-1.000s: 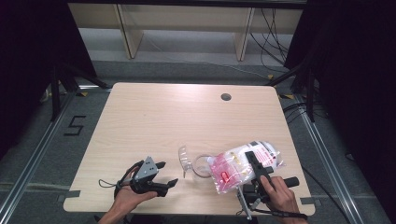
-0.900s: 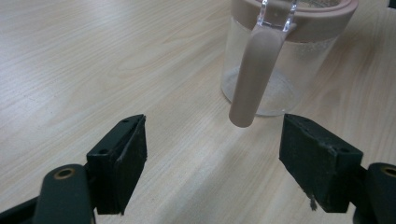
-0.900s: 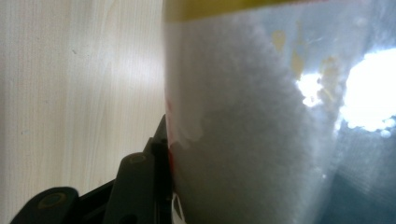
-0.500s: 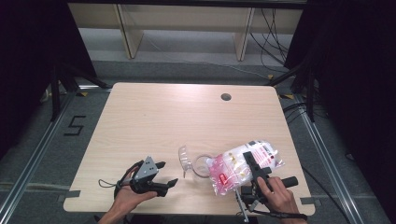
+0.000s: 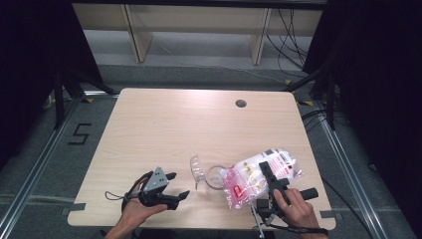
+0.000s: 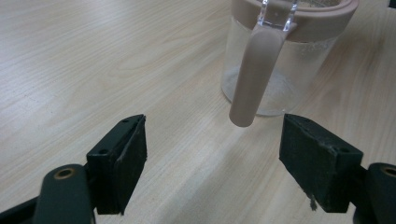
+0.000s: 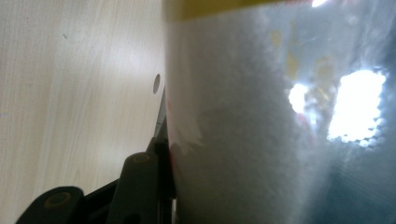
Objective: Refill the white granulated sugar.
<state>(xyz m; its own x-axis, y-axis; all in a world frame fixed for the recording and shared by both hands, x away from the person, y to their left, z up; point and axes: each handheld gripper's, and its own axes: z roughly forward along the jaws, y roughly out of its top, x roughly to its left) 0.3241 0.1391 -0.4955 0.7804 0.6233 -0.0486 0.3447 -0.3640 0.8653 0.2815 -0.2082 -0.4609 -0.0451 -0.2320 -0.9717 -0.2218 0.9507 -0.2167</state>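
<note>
High view has the plastic bag (image 5: 259,177) of white granules lying at the near right of the bench (image 5: 199,124), red label end pointing toward the person, and the right tool (image 5: 266,172) is on top of it with its jaws around the bag's middle. Right gripper view is basically all bag (image 7: 261,121), pressed right up against the one jaw you can see at the left, so it looks like a grip on the bag at a medium opening, though the other jaw is hidden behind the plastic. Just left of the bag sits a clear glass jar (image 5: 214,177) with a pinkish rim, touching or nearly touching the bag. Left tool (image 5: 176,186) sits low at the near left, held in the person's hand, jaws wide apart and holding nothing; in the left gripper view the jar (image 6: 275,60) and its pink handle (image 6: 254,79) stand just ahead of the jaws, not between them.
</note>
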